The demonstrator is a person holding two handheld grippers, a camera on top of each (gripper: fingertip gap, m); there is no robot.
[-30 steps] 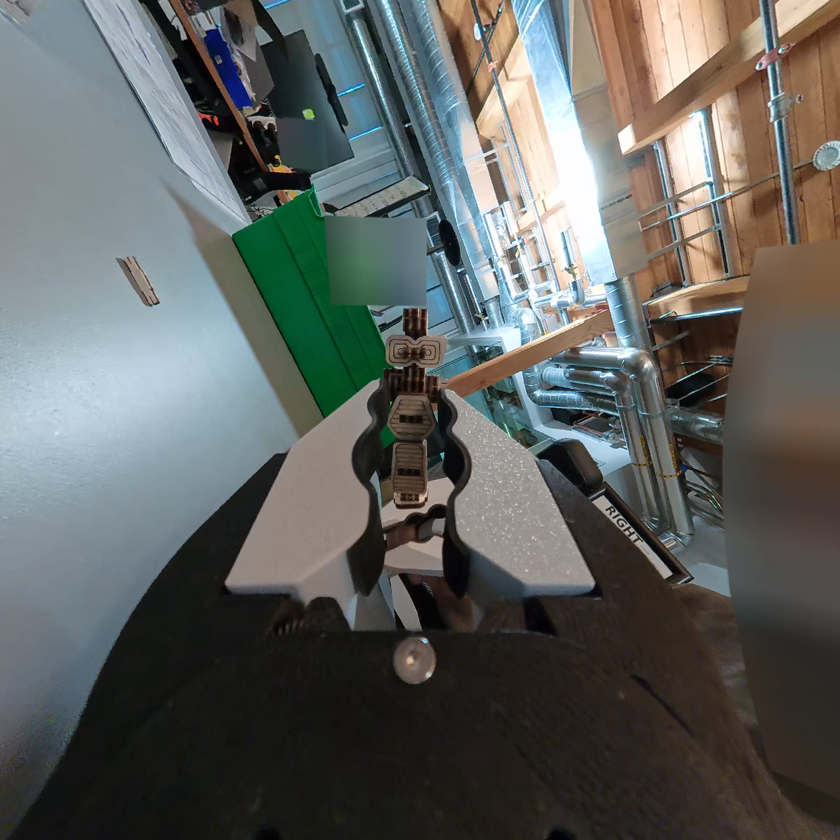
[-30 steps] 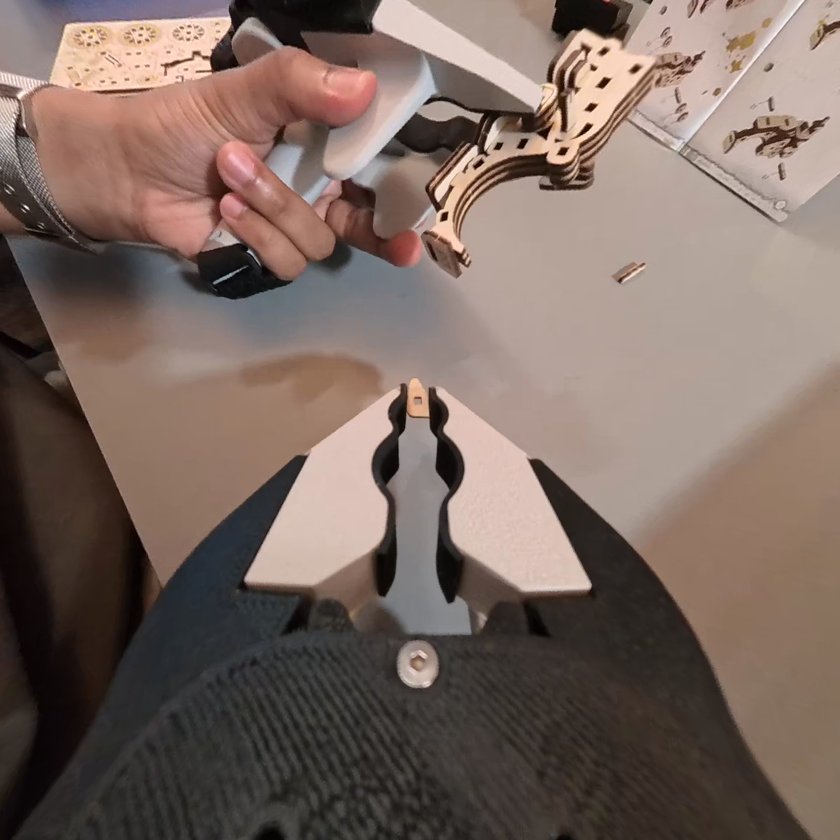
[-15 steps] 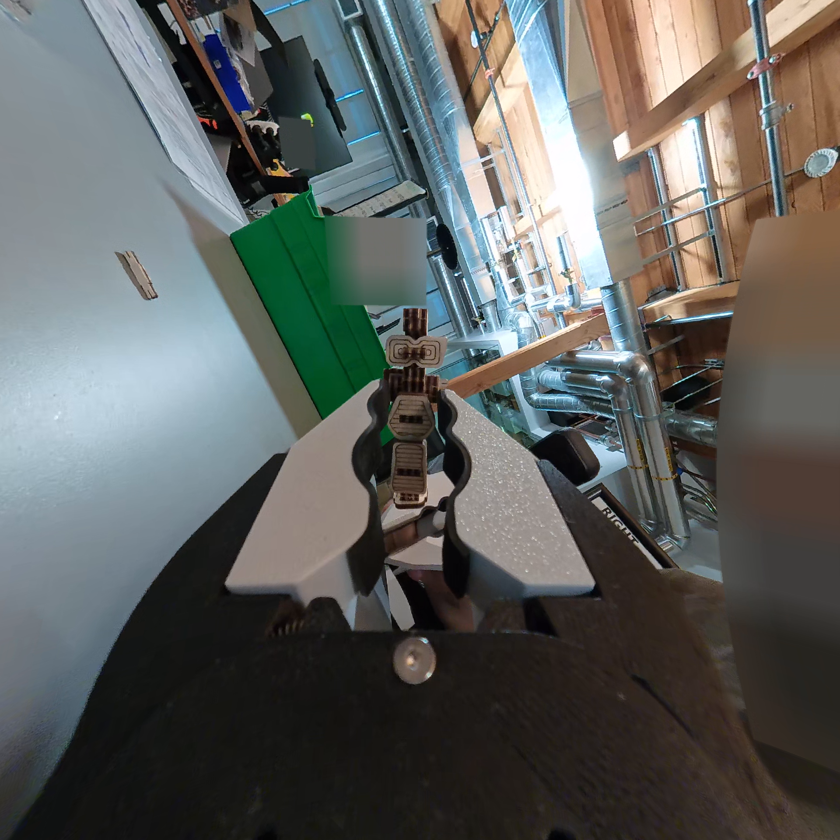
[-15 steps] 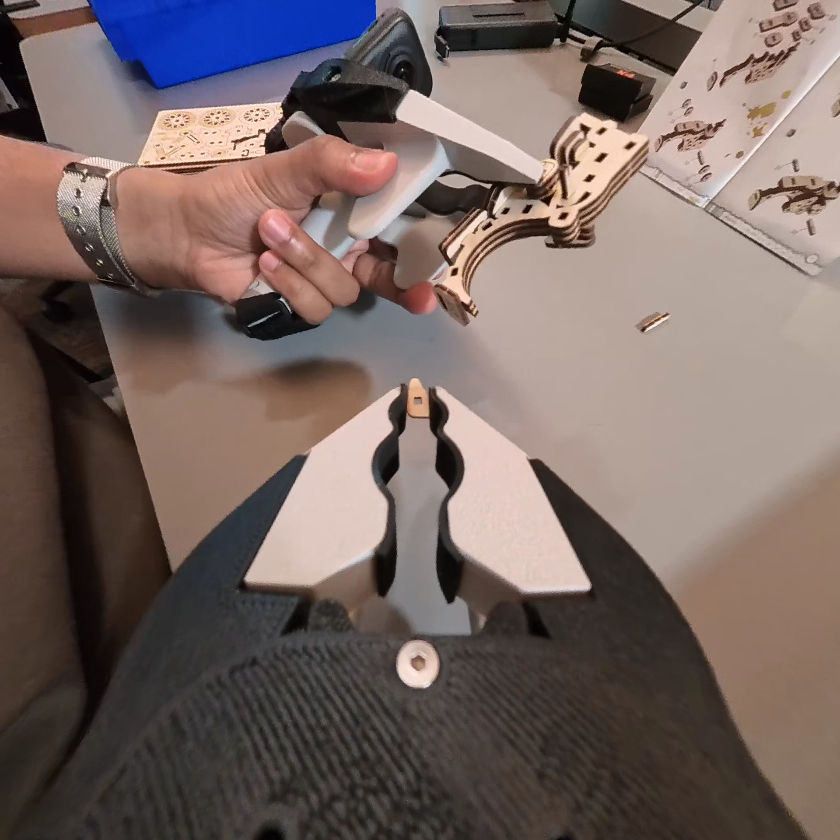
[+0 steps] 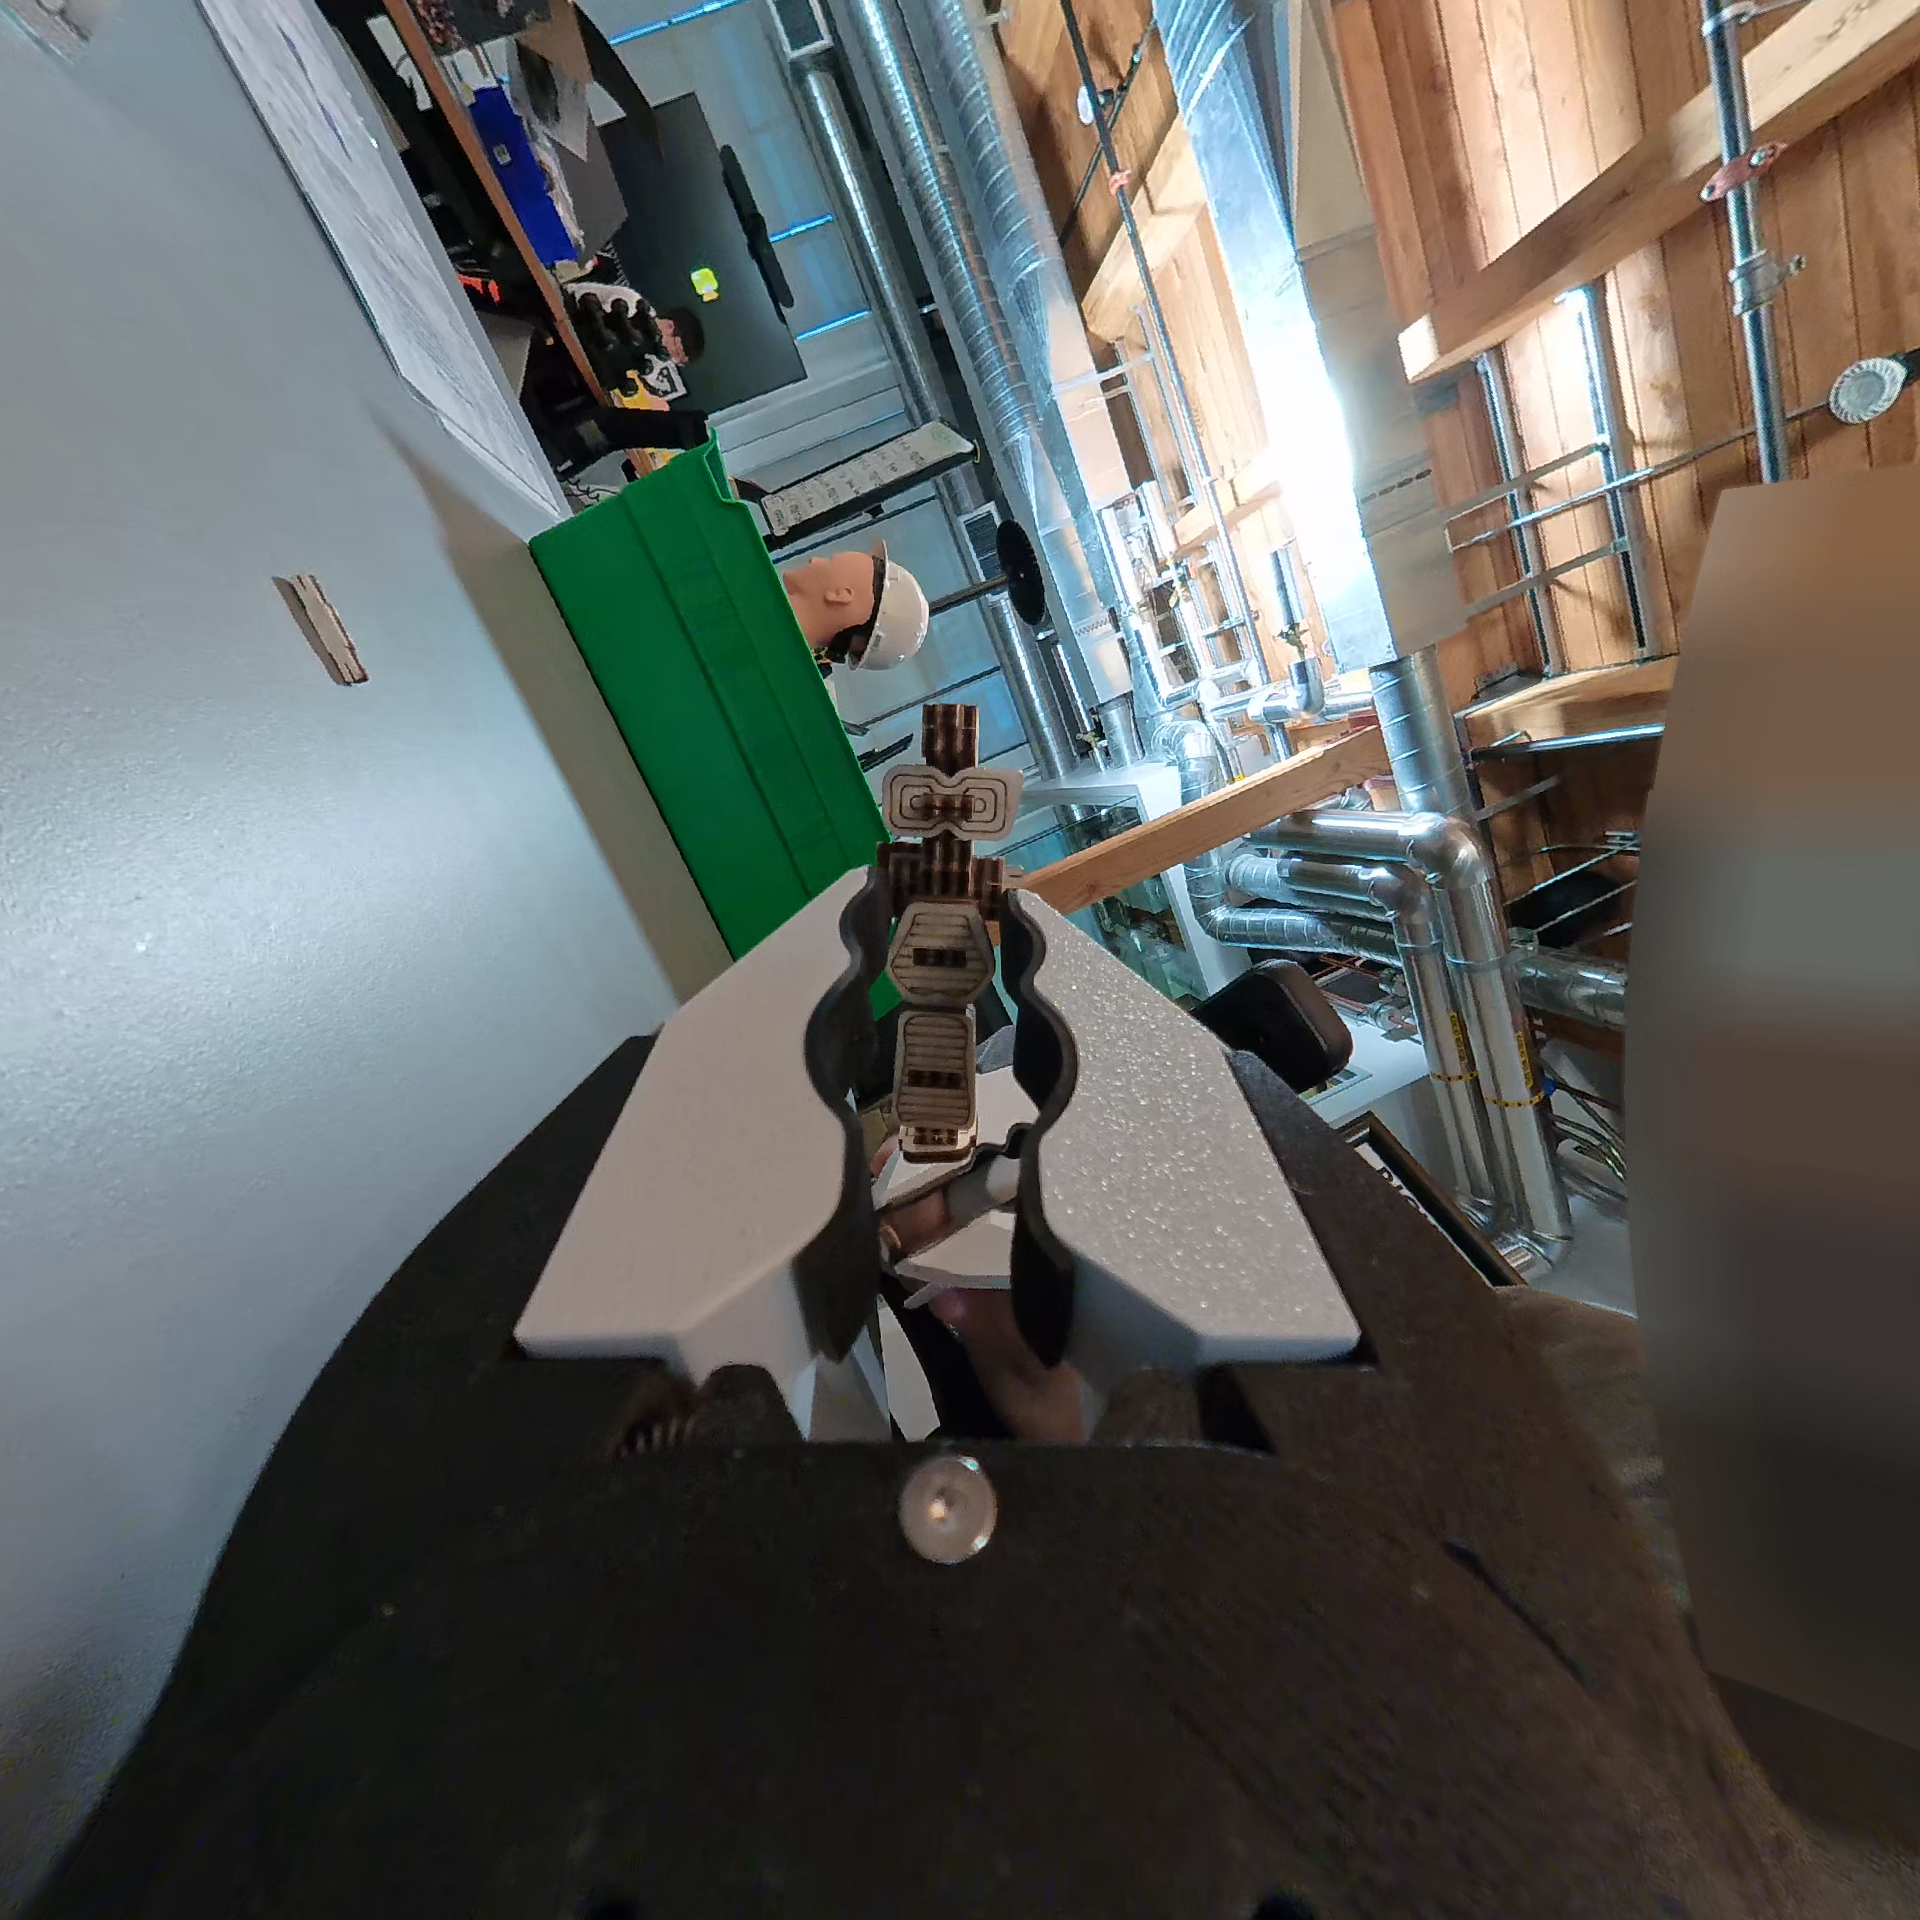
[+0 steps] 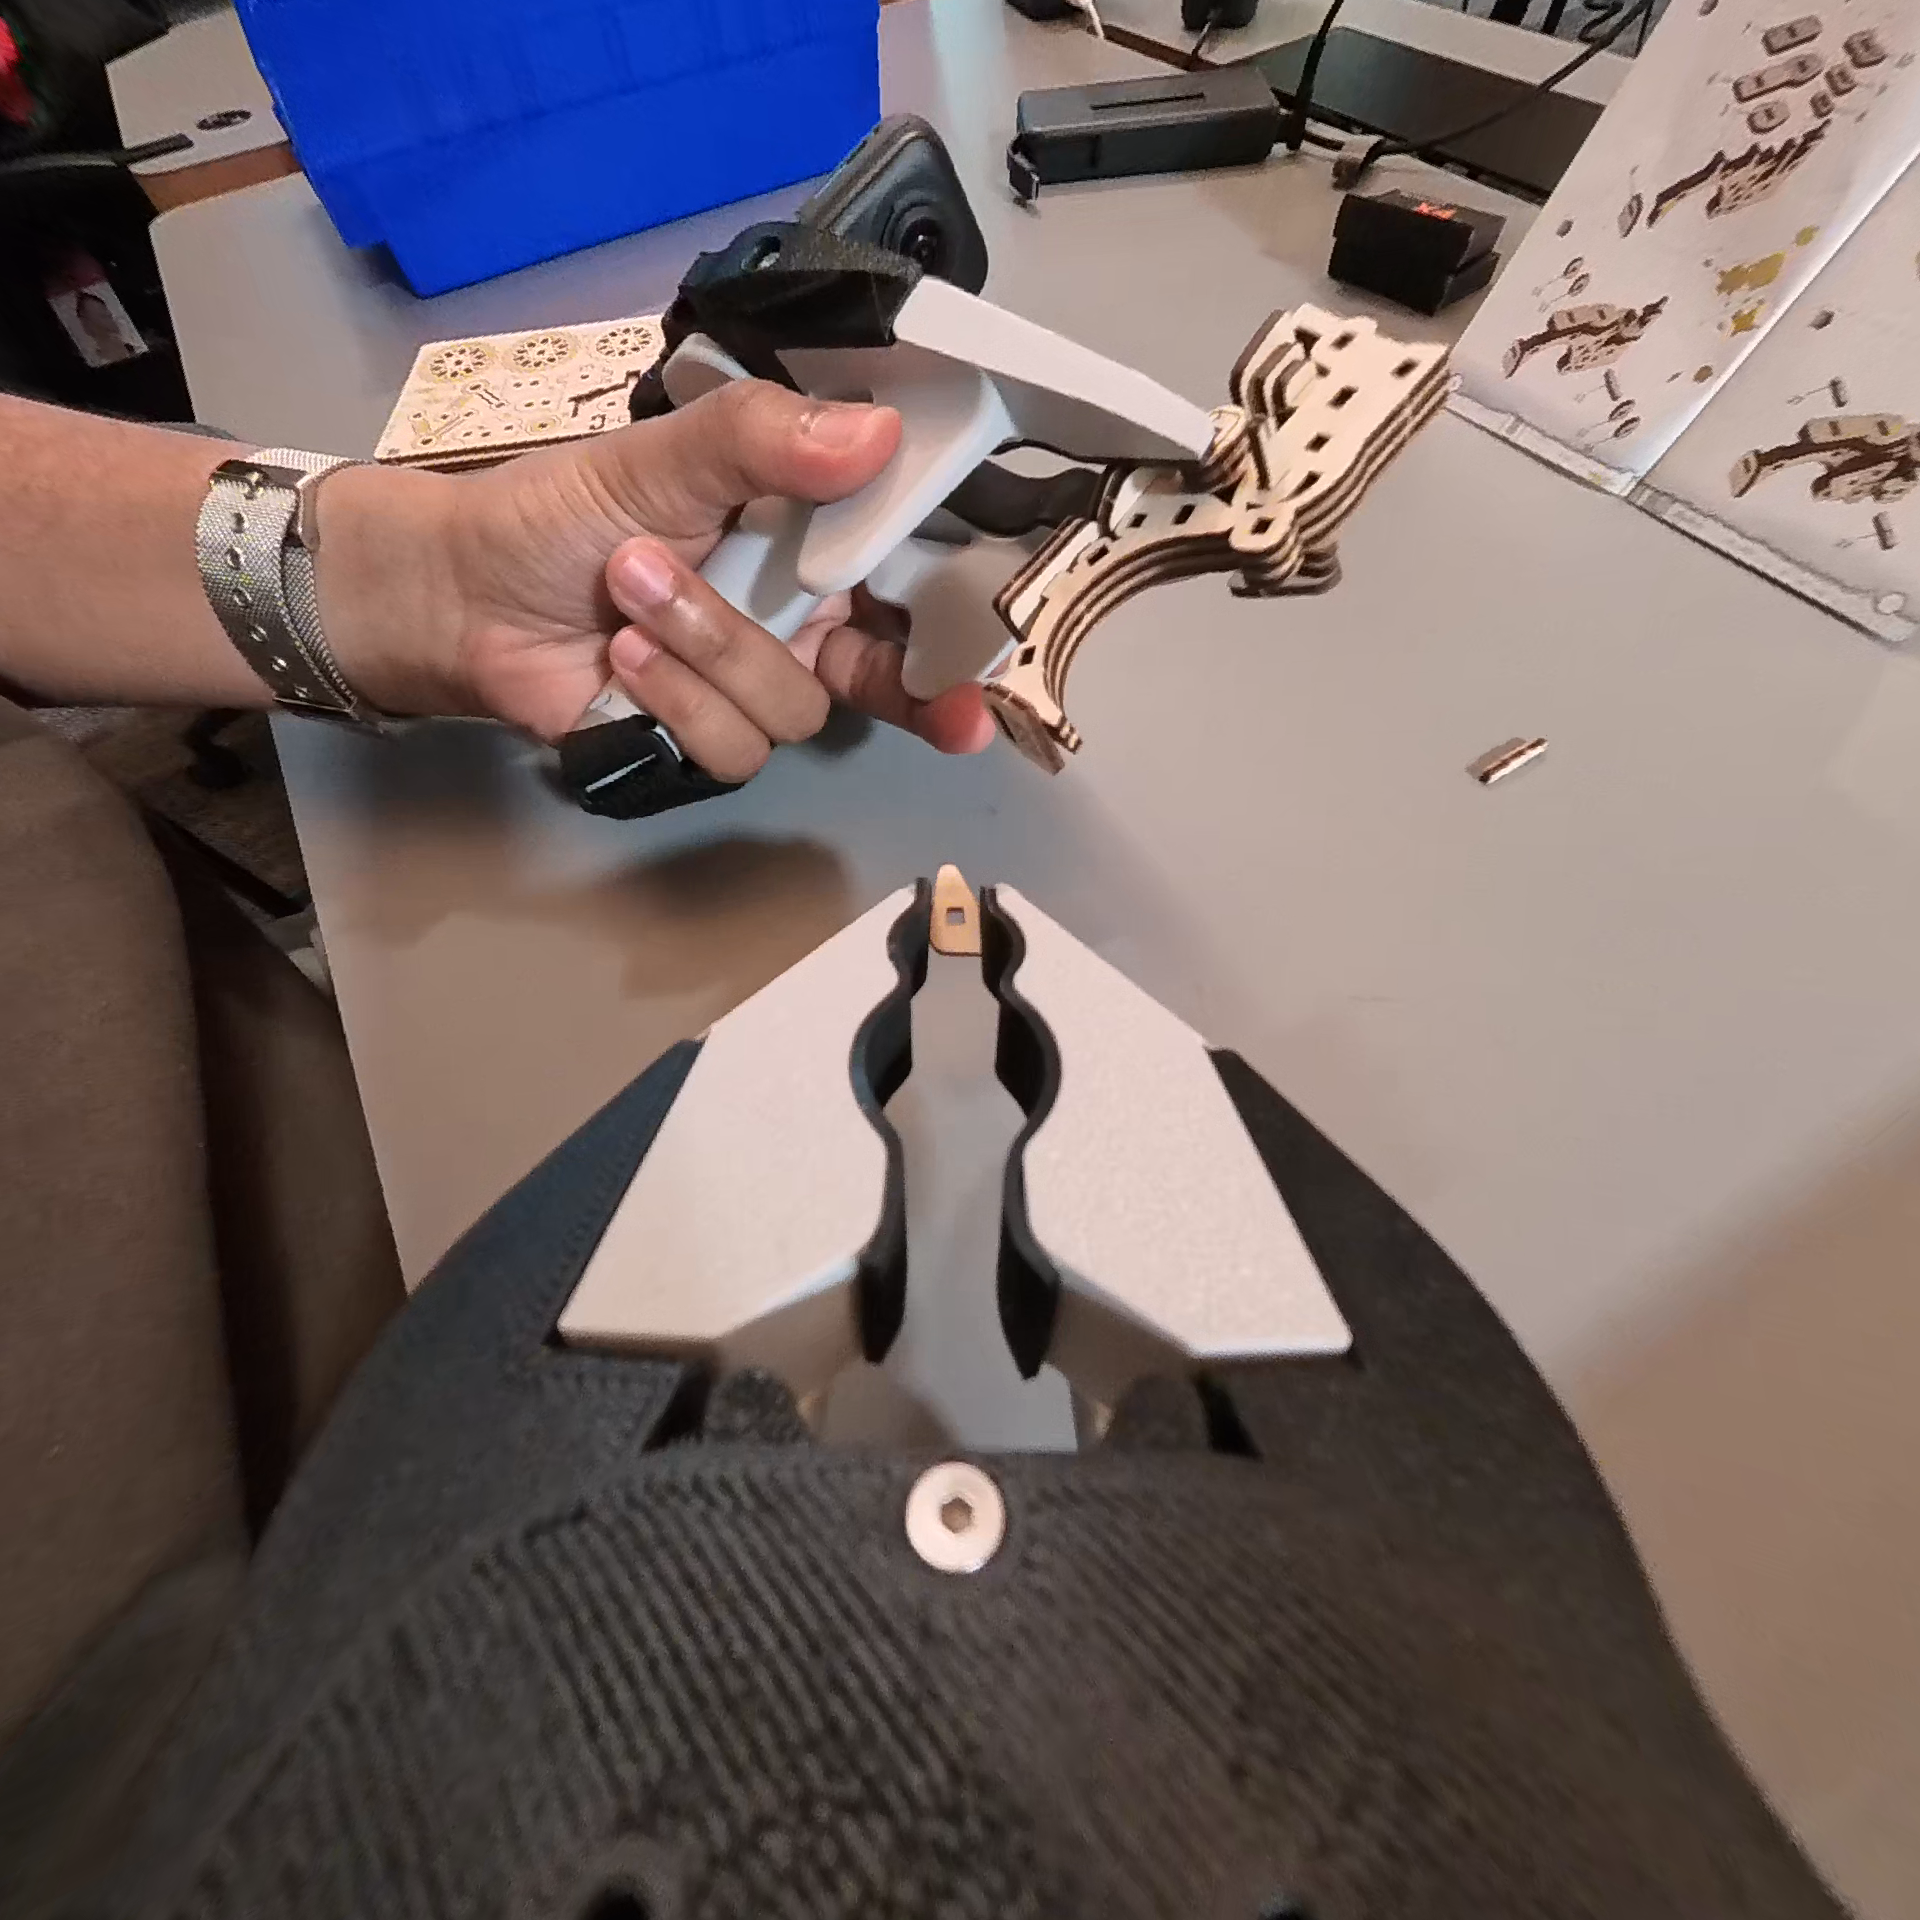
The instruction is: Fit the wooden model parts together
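My left claw (image 6: 1195,457) is clamped on the layered wooden assembly (image 6: 1236,499), held up over the grey table (image 6: 1455,1039); it looks light and stiff, but thin at the curved tail, so I grip its thick middle. My right claw (image 6: 958,914) pinches a tiny wooden peg (image 6: 956,920) at the tips, light, brittle and easily dropped.

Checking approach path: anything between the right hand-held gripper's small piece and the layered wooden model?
Nothing: right wrist view shows open air over bare grey table between small piece and layered wooden model.

Big blurred patch (image 5: 1787,1039) eats the right side of the left wrist view. Instruction sheets (image 6: 1756,312) and blue bin (image 6: 561,114) run off the frame; the forearm (image 6: 94,592) gets cropped too.
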